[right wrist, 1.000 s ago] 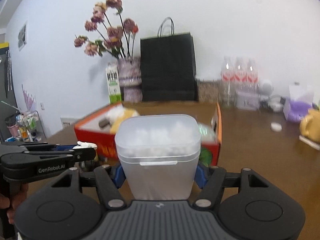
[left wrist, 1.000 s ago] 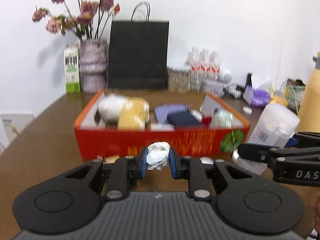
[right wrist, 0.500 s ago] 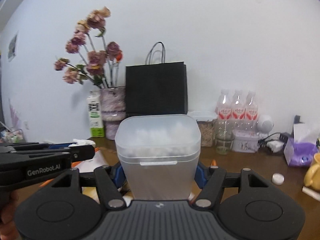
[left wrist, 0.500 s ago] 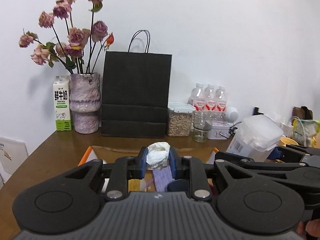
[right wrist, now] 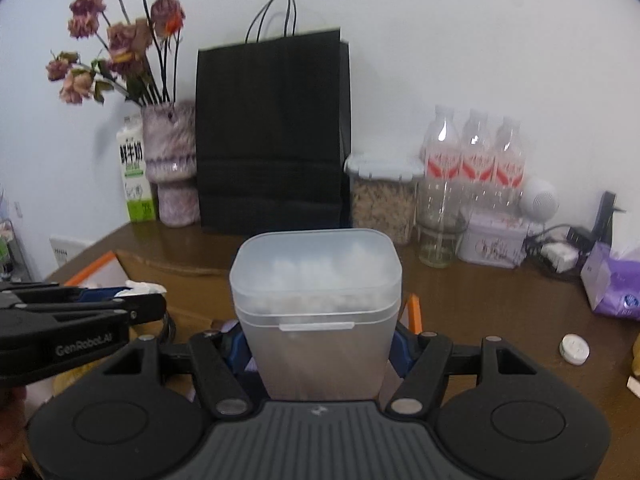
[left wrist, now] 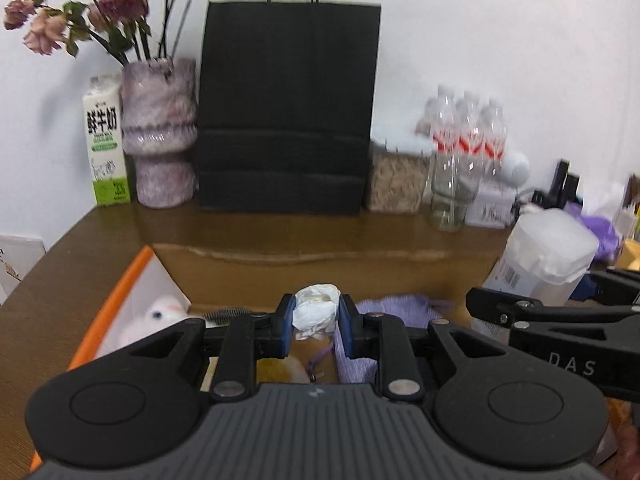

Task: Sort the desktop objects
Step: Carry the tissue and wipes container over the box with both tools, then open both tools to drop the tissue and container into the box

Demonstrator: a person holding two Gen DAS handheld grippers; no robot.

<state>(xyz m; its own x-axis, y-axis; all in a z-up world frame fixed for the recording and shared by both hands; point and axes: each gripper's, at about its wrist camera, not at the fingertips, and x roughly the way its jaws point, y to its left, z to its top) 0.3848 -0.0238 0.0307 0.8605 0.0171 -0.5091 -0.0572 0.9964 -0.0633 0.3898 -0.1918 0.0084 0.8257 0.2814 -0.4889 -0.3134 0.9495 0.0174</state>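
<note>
My left gripper [left wrist: 316, 318] is shut on a crumpled white paper wad [left wrist: 316, 310] and holds it above the open orange box [left wrist: 120, 284]. In the box lie a white plush toy [left wrist: 160, 312] and a purple cloth [left wrist: 396, 308]. My right gripper [right wrist: 320, 344] is shut on a frosted plastic tub [right wrist: 316, 304] with white contents, over the box's right edge [right wrist: 414, 312]. The tub also shows in the left wrist view [left wrist: 548, 260]. The left gripper shows at the left of the right wrist view [right wrist: 148, 306].
At the back of the brown table stand a black paper bag [left wrist: 288, 112], a vase of dried flowers [left wrist: 160, 132], a milk carton [left wrist: 105, 144], a grain jar [right wrist: 380, 196], water bottles [right wrist: 476, 160] and a glass jar [right wrist: 440, 236]. A purple tissue pack [right wrist: 612, 284] and small white cap [right wrist: 574, 349] lie to the right.
Both grippers rose from in front of the box and moved forward over it, still holding the paper wad and the tub. The box's inside now lies under the fingers.
</note>
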